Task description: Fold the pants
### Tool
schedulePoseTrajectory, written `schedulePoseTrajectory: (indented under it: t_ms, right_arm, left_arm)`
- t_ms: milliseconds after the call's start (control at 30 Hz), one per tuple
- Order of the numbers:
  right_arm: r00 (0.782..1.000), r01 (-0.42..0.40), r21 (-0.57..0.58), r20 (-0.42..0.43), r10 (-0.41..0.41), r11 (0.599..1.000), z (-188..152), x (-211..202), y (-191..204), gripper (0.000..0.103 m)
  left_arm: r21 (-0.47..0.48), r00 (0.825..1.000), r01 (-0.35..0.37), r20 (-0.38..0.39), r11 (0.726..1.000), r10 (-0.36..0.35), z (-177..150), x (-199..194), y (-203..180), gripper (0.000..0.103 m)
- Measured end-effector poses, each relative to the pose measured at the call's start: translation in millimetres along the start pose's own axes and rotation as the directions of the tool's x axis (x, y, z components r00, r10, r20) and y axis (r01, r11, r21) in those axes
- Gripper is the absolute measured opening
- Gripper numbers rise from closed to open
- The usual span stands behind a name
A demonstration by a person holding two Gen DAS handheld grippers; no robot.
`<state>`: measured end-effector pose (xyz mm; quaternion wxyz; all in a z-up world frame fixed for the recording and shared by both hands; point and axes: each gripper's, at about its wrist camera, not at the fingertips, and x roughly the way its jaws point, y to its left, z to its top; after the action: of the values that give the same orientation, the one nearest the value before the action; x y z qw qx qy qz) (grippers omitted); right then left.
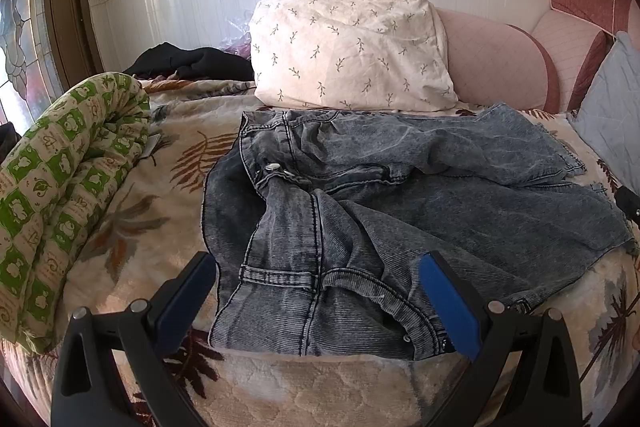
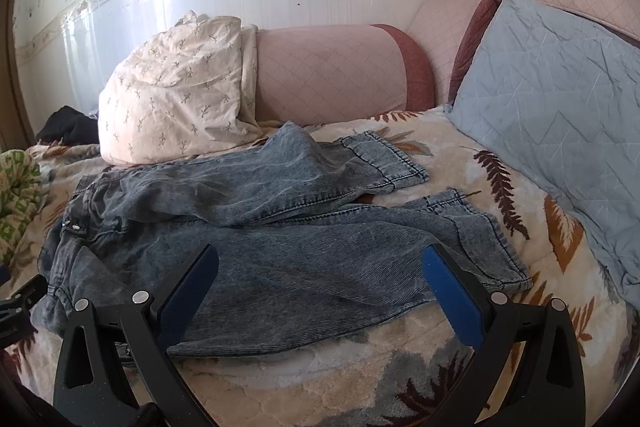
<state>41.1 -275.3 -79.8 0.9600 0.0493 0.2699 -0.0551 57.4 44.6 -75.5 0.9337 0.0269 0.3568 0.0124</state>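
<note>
Grey-blue washed jeans (image 1: 400, 195) lie spread and rumpled on the leaf-print bed cover (image 1: 160, 187), waistband to the left, legs running right. In the right wrist view the jeans (image 2: 280, 239) show both leg hems at the right, the far leg lying partly over the near one. My left gripper (image 1: 318, 267) is open and empty, hovering over the near waistband and pocket. My right gripper (image 2: 320, 259) is open and empty, hovering over the near leg. The right gripper's tip also shows at the left wrist view's right edge (image 1: 628, 201).
A floral white pillow (image 1: 352, 43) and pink bolster (image 1: 496, 63) lie behind the jeans. A rolled green-print quilt (image 1: 60, 187) lies at left, a blue quilted cushion (image 2: 560, 115) at right, dark clothing (image 1: 192, 61) at the back. The bed's front edge is close.
</note>
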Motion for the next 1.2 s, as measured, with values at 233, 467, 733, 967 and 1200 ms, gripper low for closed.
schedulePoseTrajectory:
  t_ms: [233, 467, 733, 967, 1200]
  right_arm:
    - [1.000, -0.006, 0.007, -0.016, 0.006, 1.000, 1, 0, -3, 0.102]
    - [0.997, -0.056, 0.059, -0.042, 0.058, 0.997, 25, 13, -31, 0.102]
    - [0.963, -0.174, 0.042, -0.202, 0.179, 0.984, 112, 110, -54, 0.102]
    - [0.929, -0.142, 0.172, -0.318, 0.192, 0.975, 161, 208, -94, 0.086]
    - [0.893, -0.050, 0.187, -0.432, 0.128, 0.981, 160, 287, -106, 0.063]
  left_arm:
    - [-0.015, 1.000, 0.007, -0.011, 1.000, -0.007, 6, 3, 7, 0.103]
    - [-0.090, 0.999, -0.030, -0.043, 0.995, 0.026, 41, 26, 53, 0.103]
    - [0.019, 0.981, -0.162, -0.107, 0.987, 0.163, 117, 103, 105, 0.103]
    - [-0.025, 0.966, -0.114, -0.237, 0.993, 0.104, 159, 177, 128, 0.102]
    - [-0.107, 0.945, -0.089, -0.324, 0.990, 0.049, 180, 238, 139, 0.087]
